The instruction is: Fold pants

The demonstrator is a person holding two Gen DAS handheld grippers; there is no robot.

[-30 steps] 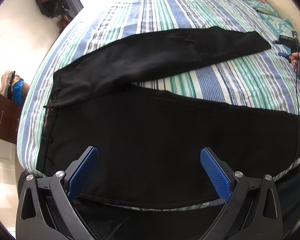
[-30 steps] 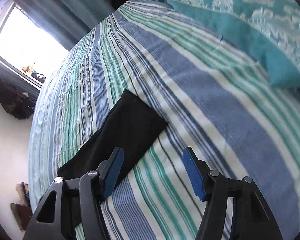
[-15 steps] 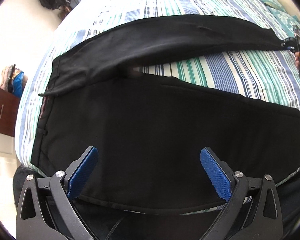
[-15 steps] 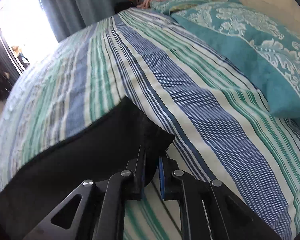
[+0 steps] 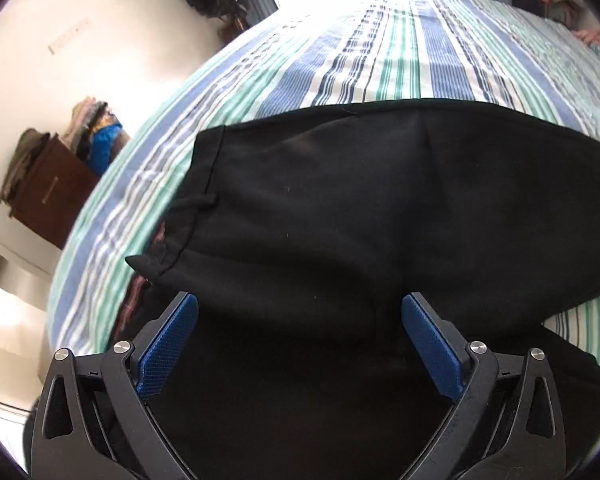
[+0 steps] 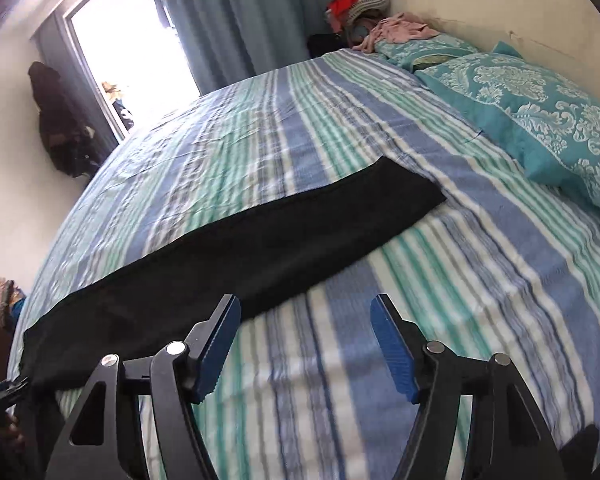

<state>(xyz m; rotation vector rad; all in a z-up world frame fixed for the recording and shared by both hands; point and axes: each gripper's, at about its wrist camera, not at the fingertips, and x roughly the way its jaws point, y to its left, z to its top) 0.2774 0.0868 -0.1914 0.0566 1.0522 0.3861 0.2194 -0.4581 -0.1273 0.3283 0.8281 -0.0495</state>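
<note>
Black pants (image 5: pixel 340 220) lie on a striped bed. In the left wrist view their waist end fills the middle, waistband (image 5: pixel 204 184) at the left. My left gripper (image 5: pixel 298 340) is open, low over the seat of the pants, holding nothing. In the right wrist view one black leg (image 6: pixel 260 248) runs flat from lower left to its hem (image 6: pixel 412 192) at the upper right. My right gripper (image 6: pixel 304 344) is open and empty, pulled back from the leg over bare sheet, its left finger (image 6: pixel 216 344) close to the leg's near edge.
The striped sheet (image 6: pixel 480 280) covers the bed. Teal patterned pillows (image 6: pixel 540 120) lie along the right wall. Loose clothes (image 6: pixel 400 30) sit at the far corner. A brown dresser (image 5: pixel 48 196) with piled clothes stands left of the bed. A bright doorway (image 6: pixel 132 48) is beyond.
My right gripper was shut on the leg's hem half a second ago; it has let go, opened and drawn back. My left gripper has moved in closer over the waist end.
</note>
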